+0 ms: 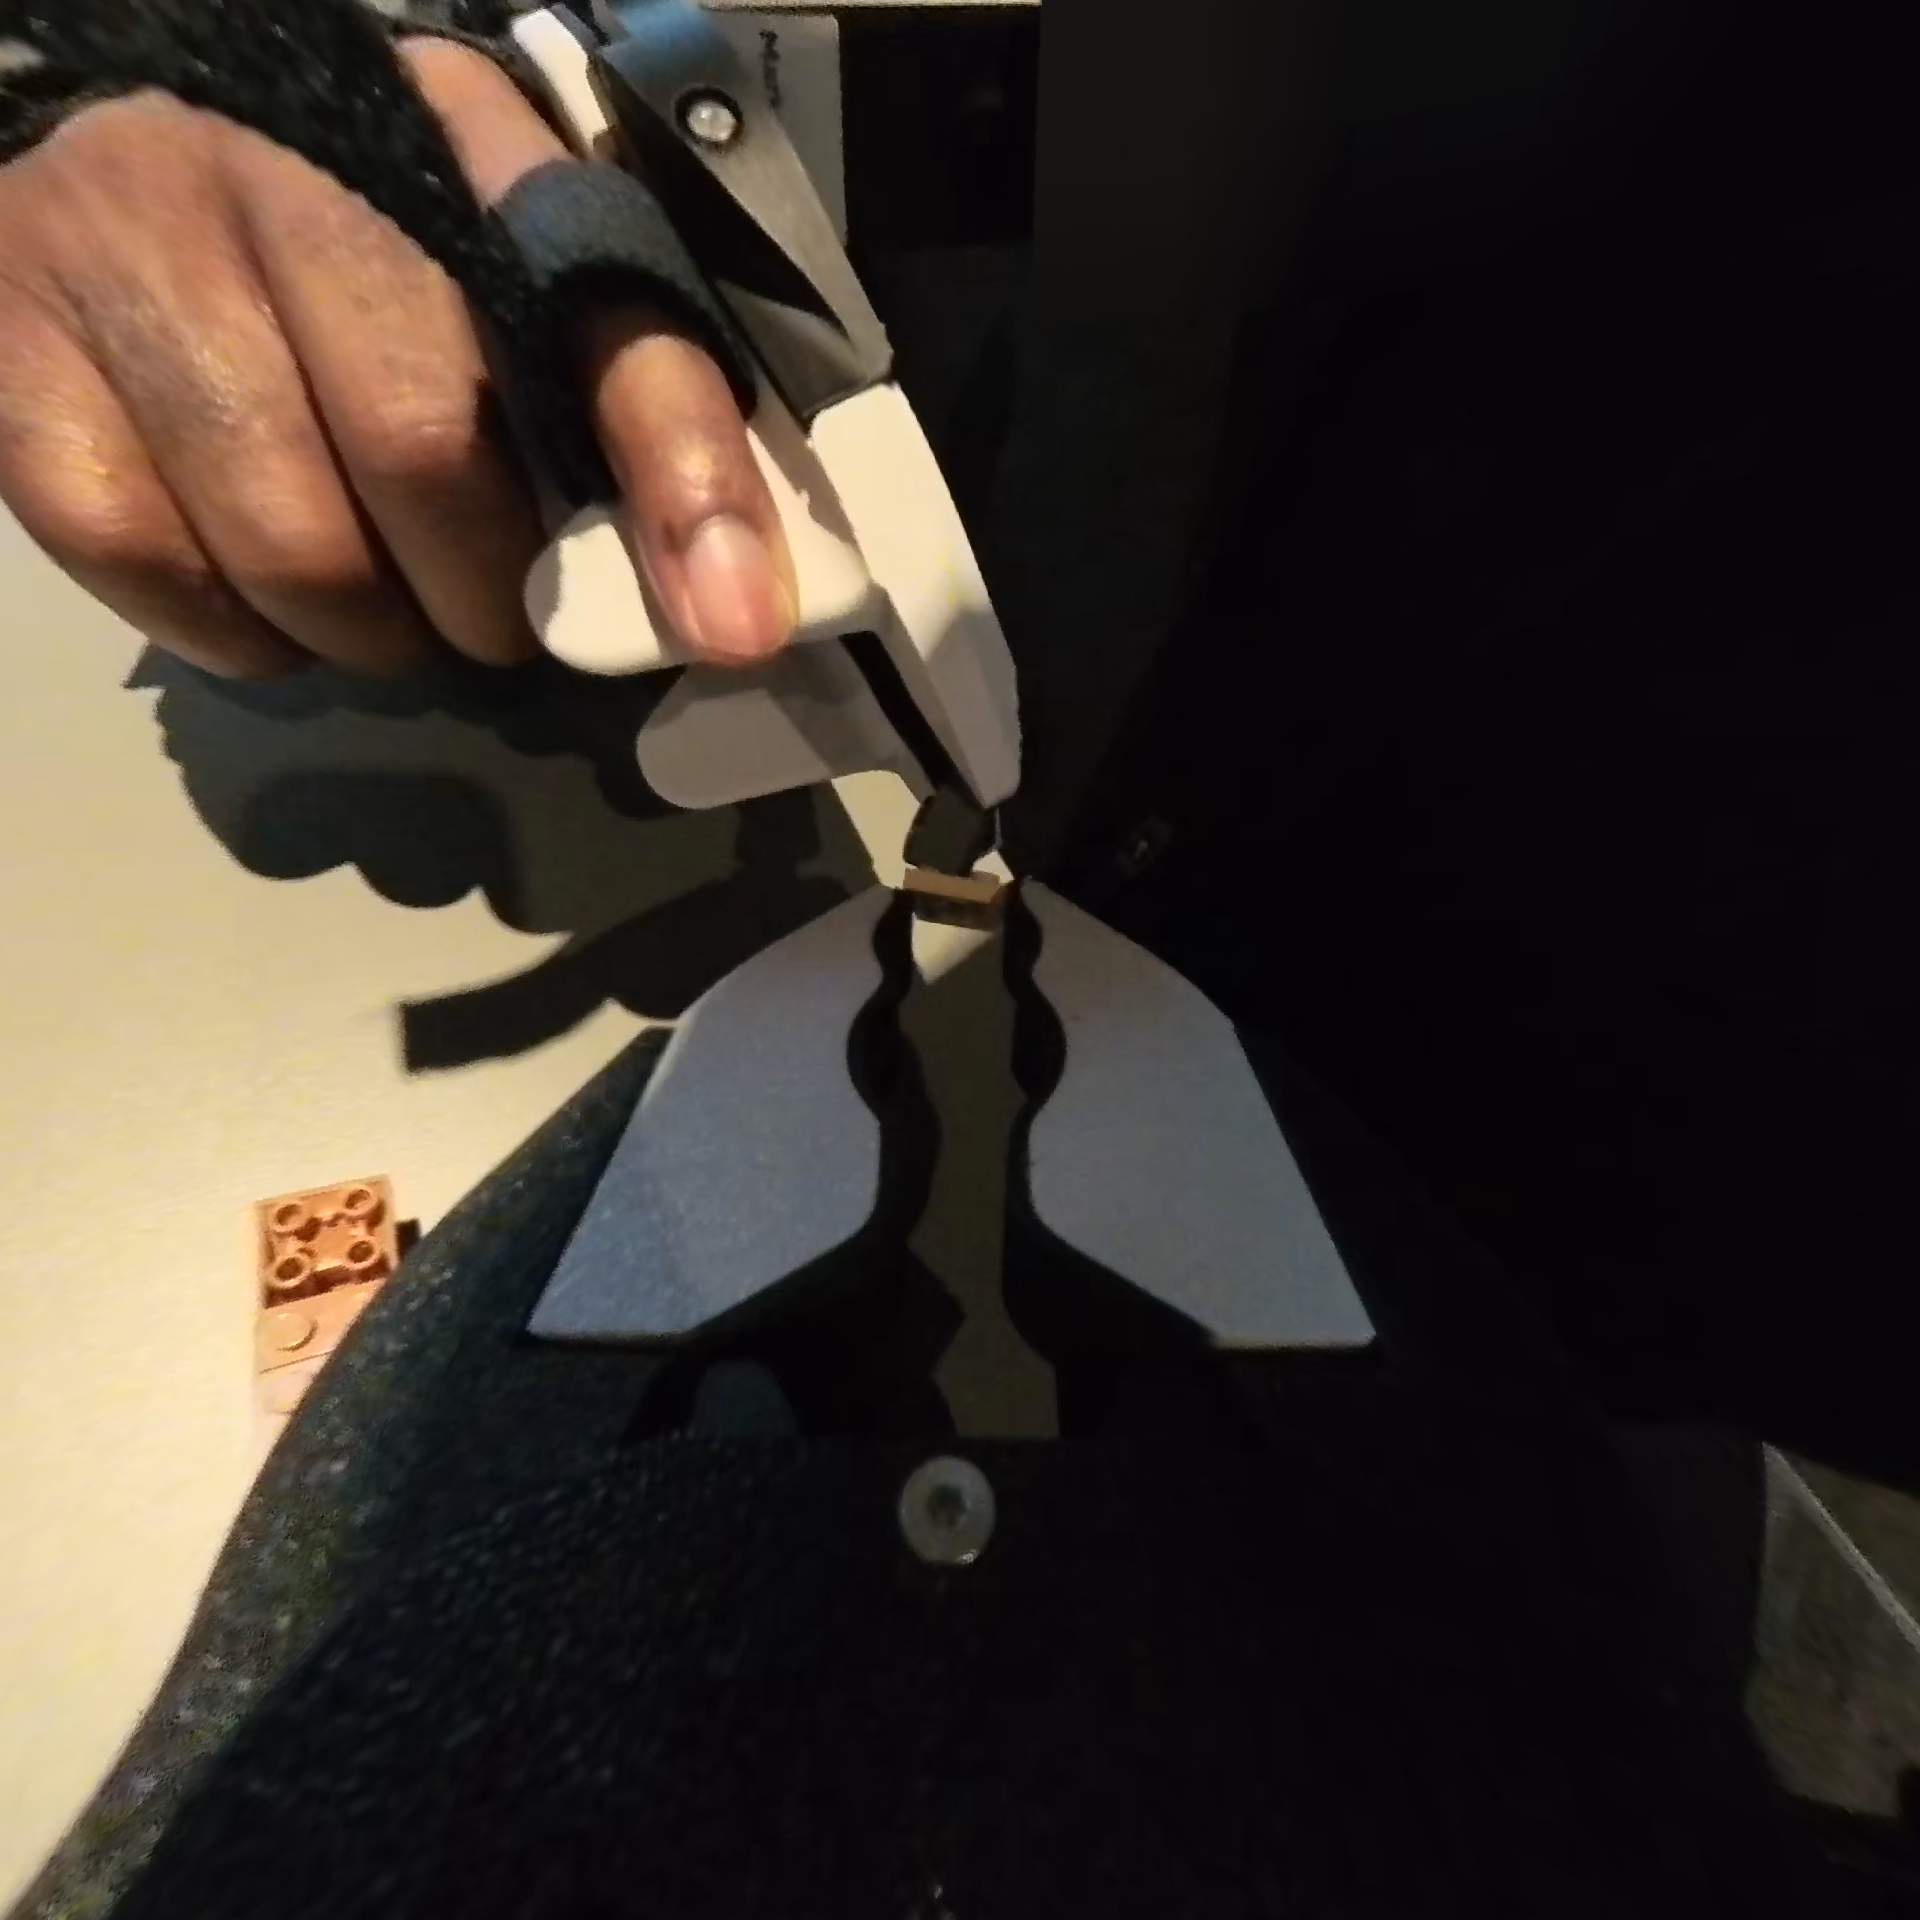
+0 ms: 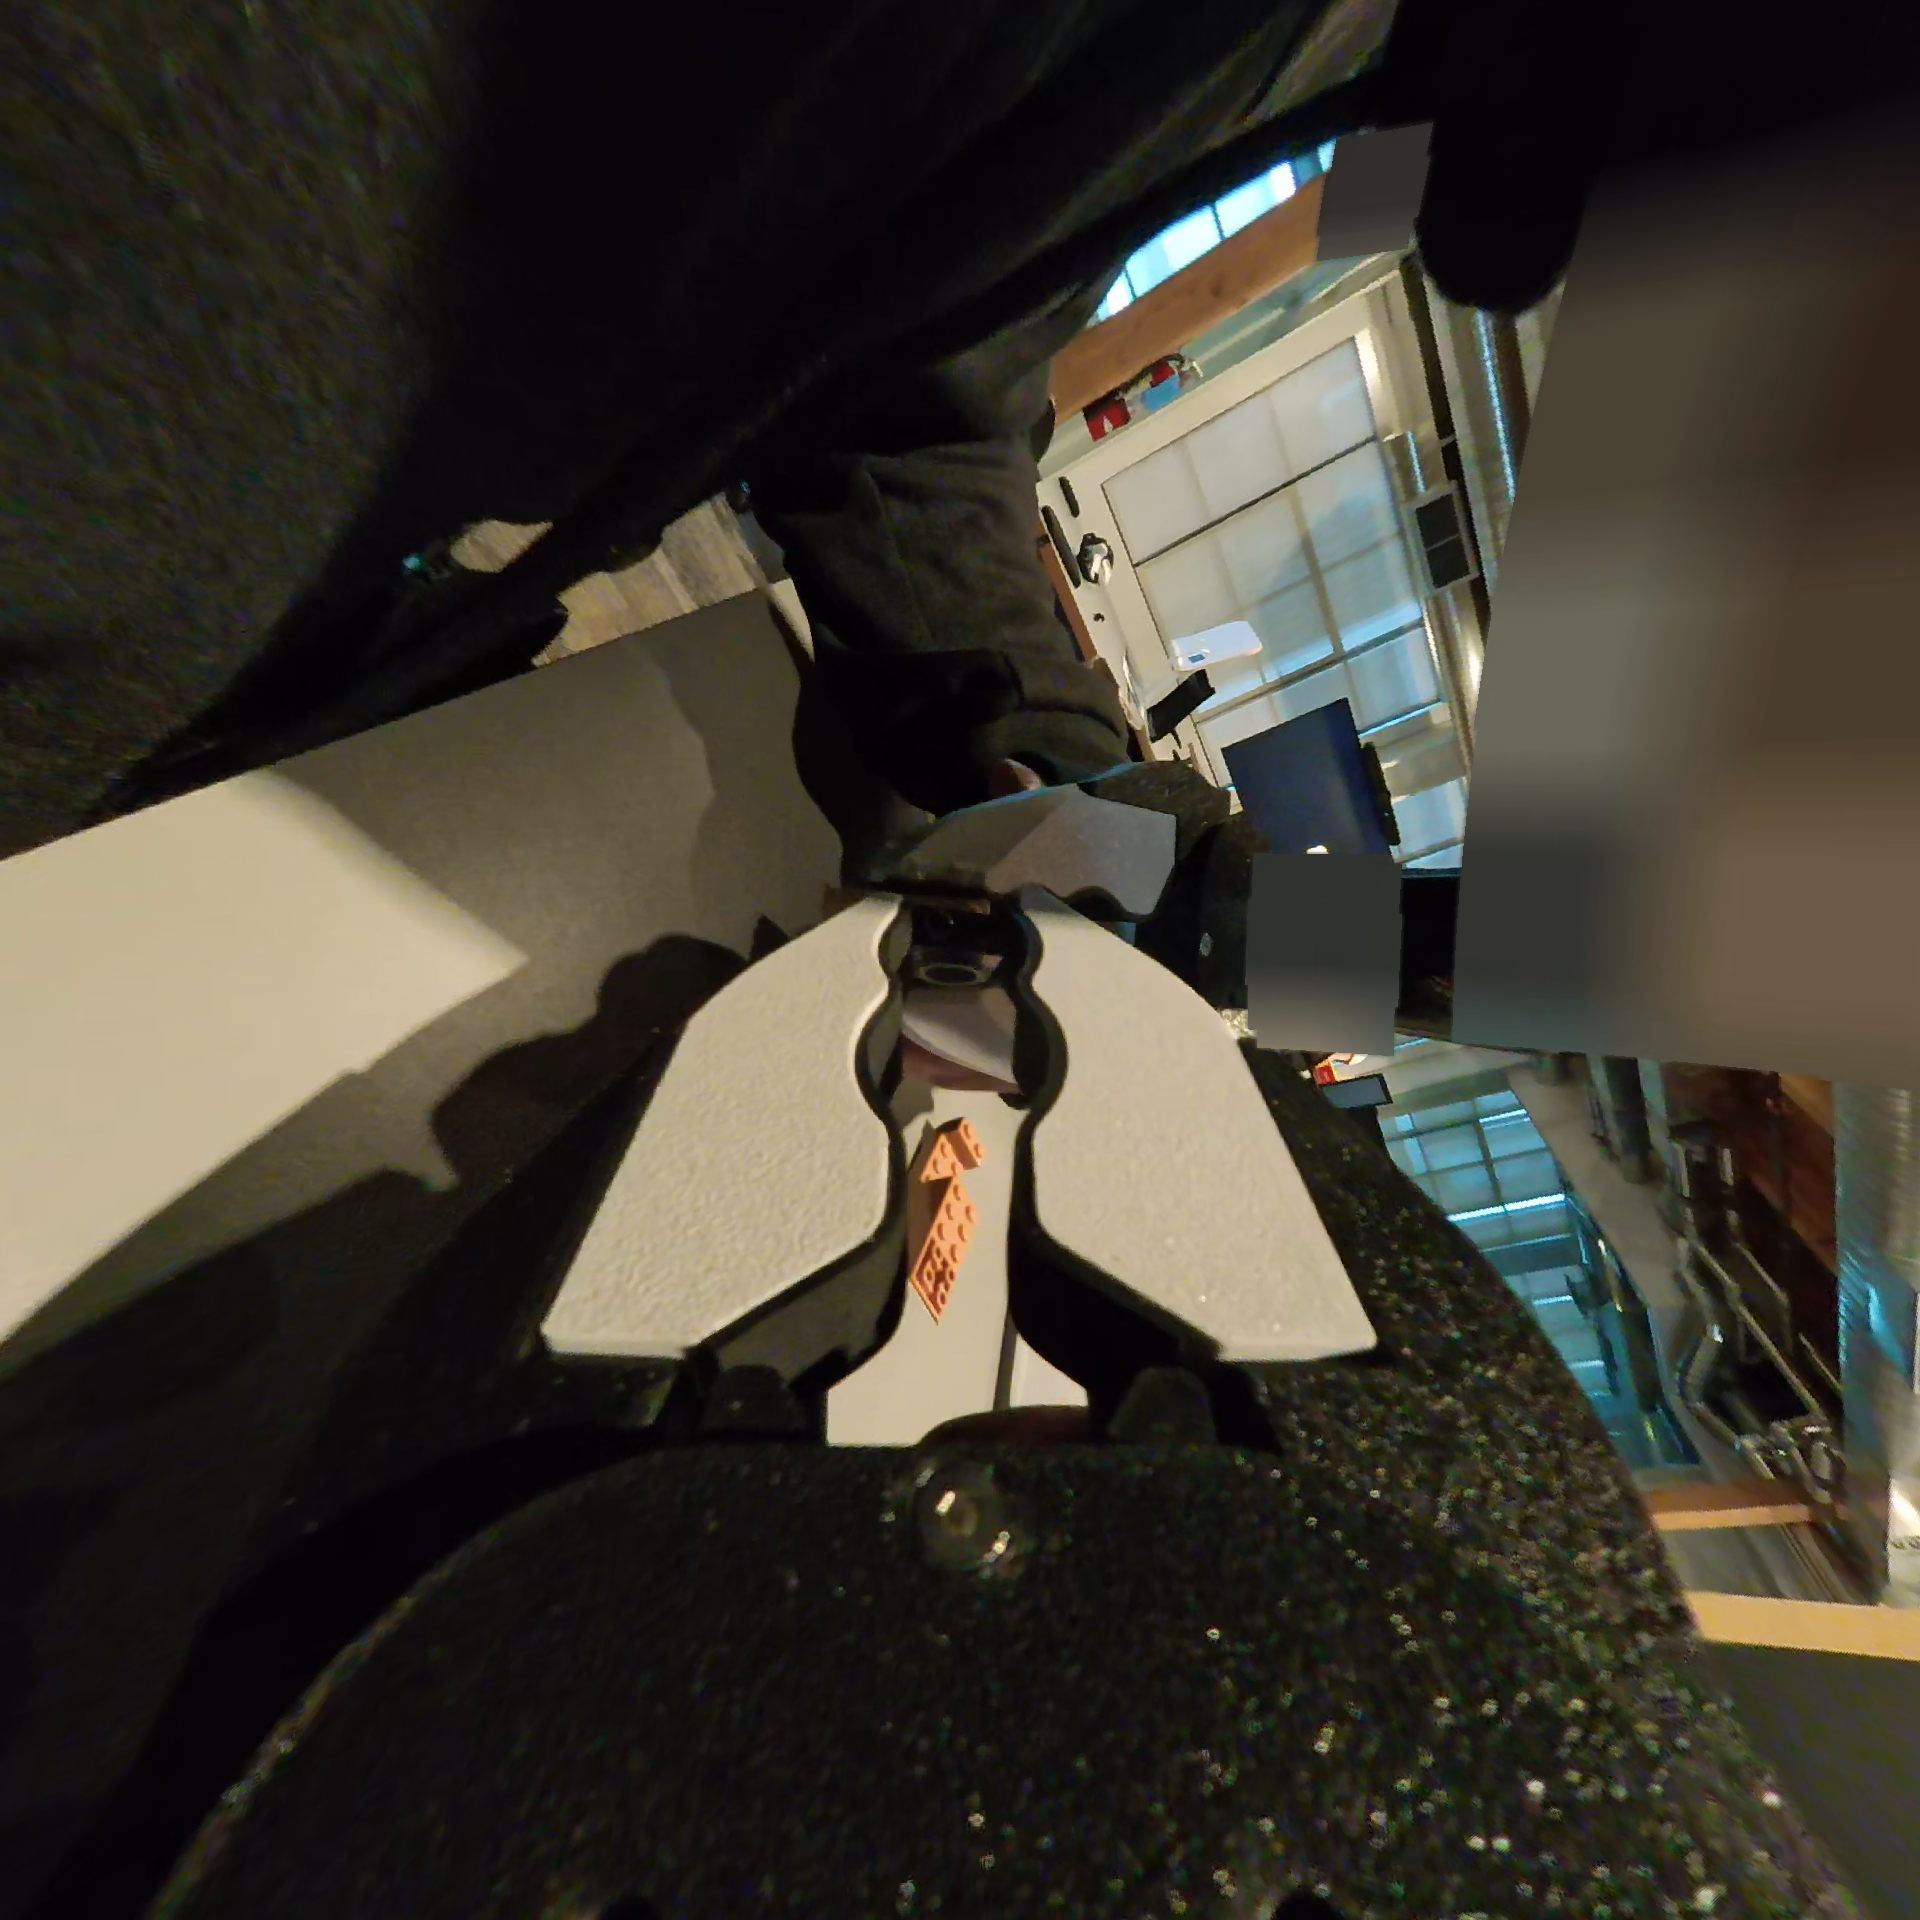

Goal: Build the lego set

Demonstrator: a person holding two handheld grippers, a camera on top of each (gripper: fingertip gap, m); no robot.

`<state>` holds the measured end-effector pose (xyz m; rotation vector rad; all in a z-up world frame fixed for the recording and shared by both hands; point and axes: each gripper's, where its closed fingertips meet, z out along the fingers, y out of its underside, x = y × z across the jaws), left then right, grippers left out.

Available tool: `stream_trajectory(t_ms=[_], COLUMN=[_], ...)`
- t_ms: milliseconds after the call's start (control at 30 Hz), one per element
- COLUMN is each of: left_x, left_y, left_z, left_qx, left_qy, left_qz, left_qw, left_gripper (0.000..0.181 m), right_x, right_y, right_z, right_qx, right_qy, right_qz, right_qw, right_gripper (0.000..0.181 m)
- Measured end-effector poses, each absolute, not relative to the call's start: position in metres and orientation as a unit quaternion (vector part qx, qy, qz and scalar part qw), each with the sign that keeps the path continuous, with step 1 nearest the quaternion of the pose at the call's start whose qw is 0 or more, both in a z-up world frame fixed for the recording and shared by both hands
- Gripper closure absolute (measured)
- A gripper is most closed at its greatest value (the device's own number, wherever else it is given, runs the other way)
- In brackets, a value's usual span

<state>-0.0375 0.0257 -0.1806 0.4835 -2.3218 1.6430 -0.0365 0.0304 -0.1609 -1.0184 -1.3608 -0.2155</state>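
Observation:
In the left wrist view my left gripper (image 1: 961, 906) is shut on a small tan brick (image 1: 951, 896) held at its fingertips above the white table (image 1: 135, 1039). My right gripper (image 1: 961, 821) comes in from the upper left in a person's hand (image 1: 260, 364). It is shut on a small black piece (image 1: 943, 836) that touches the top of the tan brick. In the right wrist view my right gripper (image 2: 951, 920) pinches the black piece (image 2: 948, 971). The left gripper's grey fingers (image 2: 1049, 842) meet it tip to tip just beyond.
An orange brick assembly (image 1: 322, 1262) lies on the table at lower left of the left wrist view. Orange plates (image 2: 945, 1216) lie on the table (image 2: 208, 935) below the right gripper. A person in dark clothing (image 1: 1455, 520) is close behind, and a loose black strap (image 1: 499, 1023) hangs from the hand. Less than 4 cm separates the two grippers' tips.

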Motion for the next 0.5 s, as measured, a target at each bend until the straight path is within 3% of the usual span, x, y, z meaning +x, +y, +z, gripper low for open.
stream_trajectory(t_ms=[500], left_x=[-0.0369], left_y=[0.0237], left_z=[-0.1769], left_qx=[0.172], left_qy=[-0.787], left_qz=[0.576], left_qw=[0.136], left_gripper=[0.165], right_x=[-0.0336], right_y=[0.0327], right_z=[-0.1613], right_qx=[-0.456], right_qy=[-0.588], right_qz=[-0.110], right_qw=[0.659], right_gripper=[0.164])
